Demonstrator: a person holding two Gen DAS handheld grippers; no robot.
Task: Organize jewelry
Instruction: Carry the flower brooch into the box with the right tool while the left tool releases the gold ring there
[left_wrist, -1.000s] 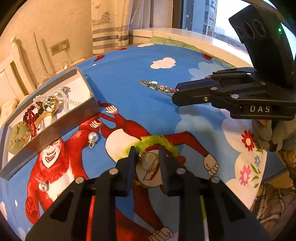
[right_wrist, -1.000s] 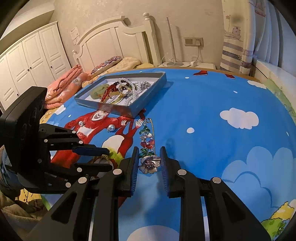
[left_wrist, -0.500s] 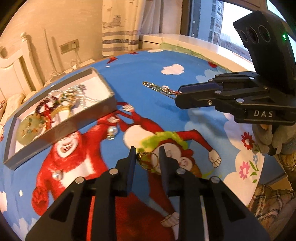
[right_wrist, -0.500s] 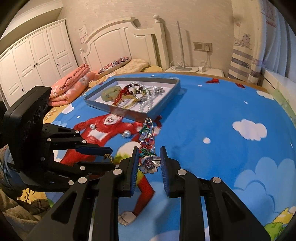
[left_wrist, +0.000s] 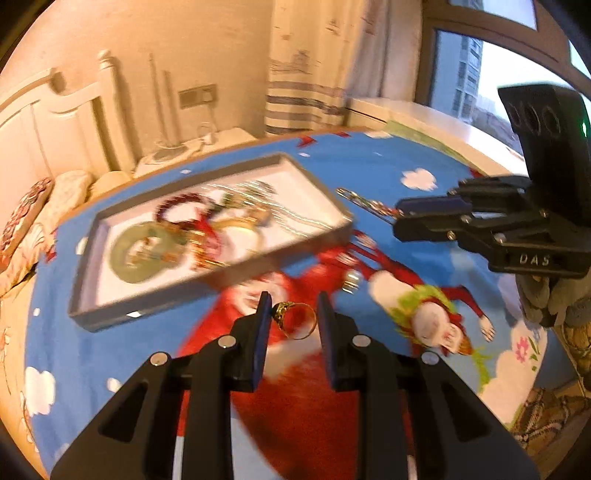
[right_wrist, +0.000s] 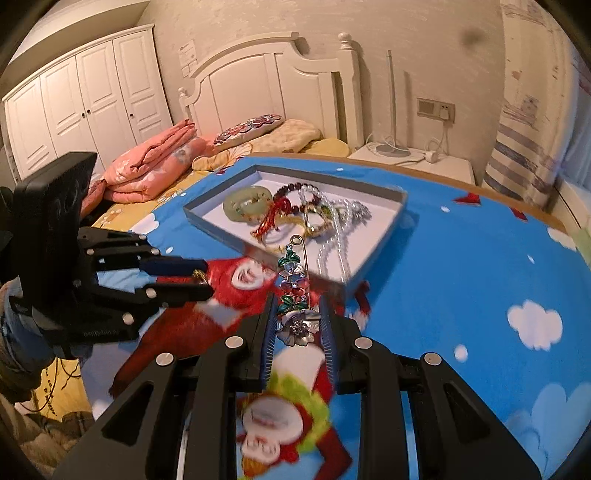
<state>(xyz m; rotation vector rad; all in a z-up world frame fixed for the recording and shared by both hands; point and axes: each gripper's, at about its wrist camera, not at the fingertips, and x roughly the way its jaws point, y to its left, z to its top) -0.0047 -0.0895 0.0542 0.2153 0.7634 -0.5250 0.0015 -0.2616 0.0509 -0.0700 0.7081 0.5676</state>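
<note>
My left gripper (left_wrist: 291, 314) is shut on a gold ring (left_wrist: 295, 320), held above the cartoon bedspread just in front of the grey jewelry tray (left_wrist: 88, 258). My right gripper (right_wrist: 297, 321) is shut on a flower-and-leaf brooch pin (right_wrist: 293, 284) whose silver flower sits between the pads and whose pin end points toward the tray (right_wrist: 388, 221). The tray holds a jade disc (right_wrist: 245, 205), a red bead bracelet (right_wrist: 286, 194), pearls (right_wrist: 334, 236) and a gold bangle. In the left wrist view the right gripper (left_wrist: 400, 218) hovers at the tray's right end, brooch (left_wrist: 369, 203) sticking out.
A pearl earring (left_wrist: 351, 282) lies on the bedspread near the tray's right corner. Folded pink blankets (right_wrist: 147, 166) and a pillow (right_wrist: 251, 127) lie by the headboard. A nightstand (right_wrist: 413, 162) with a lamp stands behind the tray. A gloved hand (left_wrist: 554, 299) holds the right gripper.
Both grippers have lifted and moved toward the tray, each keeping its piece. The tray now looms larger and more central in both views.
</note>
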